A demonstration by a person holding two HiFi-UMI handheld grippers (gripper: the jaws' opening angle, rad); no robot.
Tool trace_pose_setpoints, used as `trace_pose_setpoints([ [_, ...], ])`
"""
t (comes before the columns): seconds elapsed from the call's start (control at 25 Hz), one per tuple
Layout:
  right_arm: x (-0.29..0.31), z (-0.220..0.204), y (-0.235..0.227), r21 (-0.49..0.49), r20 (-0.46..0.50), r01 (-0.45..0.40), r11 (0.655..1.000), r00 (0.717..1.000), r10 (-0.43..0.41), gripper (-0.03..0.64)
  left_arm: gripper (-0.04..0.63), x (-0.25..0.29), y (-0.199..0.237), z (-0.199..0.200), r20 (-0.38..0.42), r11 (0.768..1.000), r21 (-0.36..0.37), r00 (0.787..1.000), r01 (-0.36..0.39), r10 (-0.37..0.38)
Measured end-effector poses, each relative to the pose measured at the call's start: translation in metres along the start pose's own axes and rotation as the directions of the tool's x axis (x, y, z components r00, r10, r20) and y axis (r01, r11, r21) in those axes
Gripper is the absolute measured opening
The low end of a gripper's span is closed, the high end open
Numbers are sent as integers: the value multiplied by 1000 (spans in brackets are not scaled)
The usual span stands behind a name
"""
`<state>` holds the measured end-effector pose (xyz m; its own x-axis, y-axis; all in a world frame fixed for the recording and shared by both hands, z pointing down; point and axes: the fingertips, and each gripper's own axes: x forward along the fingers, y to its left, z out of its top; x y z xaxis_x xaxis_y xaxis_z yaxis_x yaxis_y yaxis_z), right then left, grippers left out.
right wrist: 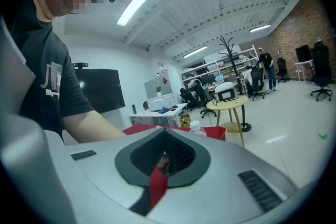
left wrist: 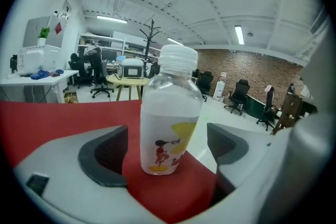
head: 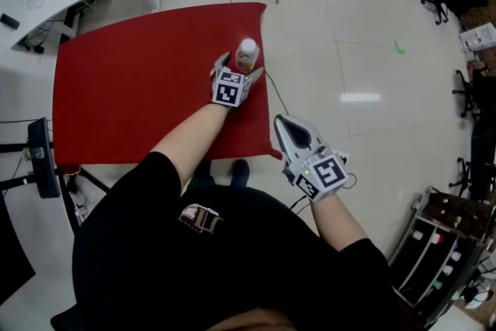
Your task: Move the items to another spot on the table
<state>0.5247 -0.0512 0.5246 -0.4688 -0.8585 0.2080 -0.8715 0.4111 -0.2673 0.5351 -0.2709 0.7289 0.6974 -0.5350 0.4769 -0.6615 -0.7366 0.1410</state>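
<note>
Bottle (left wrist: 169, 113) is standing upright between my left gripper's (left wrist: 168, 149) 2 spread jaws, touching neither; my right gripper (right wrist: 163, 157), closed, is hovering farther back.

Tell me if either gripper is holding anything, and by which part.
Nothing is held. The bottle stands free on the red table between the open fingers of the left gripper; the right gripper is shut and empty.
</note>
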Motion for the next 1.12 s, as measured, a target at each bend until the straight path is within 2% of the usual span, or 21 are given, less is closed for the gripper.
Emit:
trace_pose_setpoints([
  [0.2,-19,-3,-21,-5,-13,23,1000,1000,-23,0,444,23,-1,13,-2,997,53,998,-57,57],
  [0.24,-23,-3,-25,-7,-9,26,1000,1000,-26,0,338,26,0,13,-9,996,61,998,-69,70],
  [0.32,-32,-4,-30,-6,-3,30,1000,1000,-30,0,299,29,-2,12,-19,995,78,998,-66,68],
  [0.56,-38,-2,-39,-15,5,13,1000,1000,-13,0,291,20,-2,13,-23,996,61,997,-69,71],
  [0.8,-18,4,-32,-23,-3,-47,999,999,47,0,291,-4,5,30,5,997,53,998,-55,55],
  [0.96,6,13,-9,-40,-9,-99,994,995,99,0,291,-35,31,42,32,996,49,996,-80,78],
  [1.12,43,18,22,-60,-19,-142,988,990,141,0,291,-76,77,47,48,994,47,994,-102,100],
])
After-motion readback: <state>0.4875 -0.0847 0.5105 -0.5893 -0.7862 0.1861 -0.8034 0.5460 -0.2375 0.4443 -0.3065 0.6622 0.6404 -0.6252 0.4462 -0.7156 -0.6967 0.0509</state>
